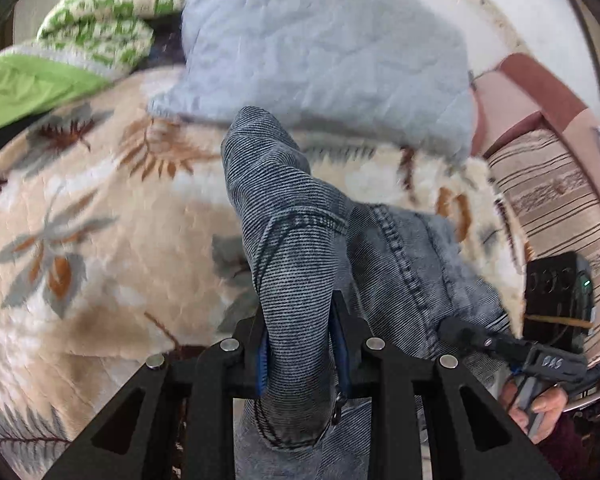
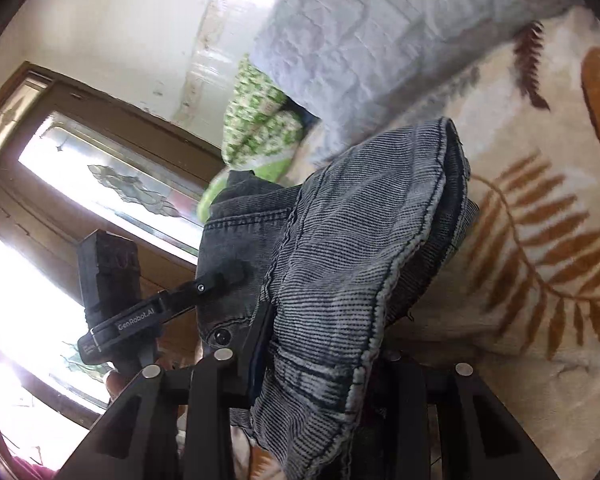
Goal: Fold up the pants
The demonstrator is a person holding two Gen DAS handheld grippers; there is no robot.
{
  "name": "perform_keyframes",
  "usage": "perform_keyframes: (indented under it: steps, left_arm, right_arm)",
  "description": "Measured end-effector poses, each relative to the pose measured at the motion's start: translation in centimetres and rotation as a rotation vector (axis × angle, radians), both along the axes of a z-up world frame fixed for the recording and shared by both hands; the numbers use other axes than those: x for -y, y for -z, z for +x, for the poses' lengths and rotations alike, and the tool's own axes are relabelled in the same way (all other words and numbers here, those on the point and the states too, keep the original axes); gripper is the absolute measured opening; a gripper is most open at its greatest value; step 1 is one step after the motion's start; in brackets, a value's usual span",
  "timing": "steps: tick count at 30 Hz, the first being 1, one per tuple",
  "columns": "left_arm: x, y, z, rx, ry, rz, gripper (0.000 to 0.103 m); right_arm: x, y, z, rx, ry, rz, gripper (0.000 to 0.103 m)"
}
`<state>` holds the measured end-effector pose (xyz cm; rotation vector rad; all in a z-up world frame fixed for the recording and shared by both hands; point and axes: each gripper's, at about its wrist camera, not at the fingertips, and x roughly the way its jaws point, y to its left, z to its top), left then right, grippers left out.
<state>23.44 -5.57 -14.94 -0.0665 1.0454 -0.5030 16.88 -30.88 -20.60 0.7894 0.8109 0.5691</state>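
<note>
2 handheld grippers lift grey denim pants (image 1: 296,248) above a leaf-patterned blanket (image 1: 100,208). The left gripper (image 1: 300,344) pinches a bunched fold; the right gripper (image 2: 320,364) clamps another thick edge. A pale blue pillow (image 1: 324,40) lies beyond. To fold well, likely keep both pinches firm, level, and lower evenly.

Bare blanket (image 1: 100,208) lies open leftward; a pillow (image 1: 320,48) blocks ahead.
</note>
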Motion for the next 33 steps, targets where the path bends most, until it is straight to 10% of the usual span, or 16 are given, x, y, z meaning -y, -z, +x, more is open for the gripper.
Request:
perform_keyframes:
  steps: [10,16,33]
  left_arm:
    - [0.4,2.5,-0.1,0.044,-0.043,0.190,0.071]
    - [0.3,0.2,-2.5,0.111,-0.097,0.282,0.075]
    - [1.3,-11.2,-17.4,0.477,-0.167,0.367,0.087]
  right_arm:
    - [2.0,4.8,1.4,-0.105,0.015,0.100,0.045]
    - [1.4,3.4,0.4,-0.123,0.054,-0.005,0.062]
    - [-2.0,-11.4,-15.7,0.338,0.222,-0.437,0.064]
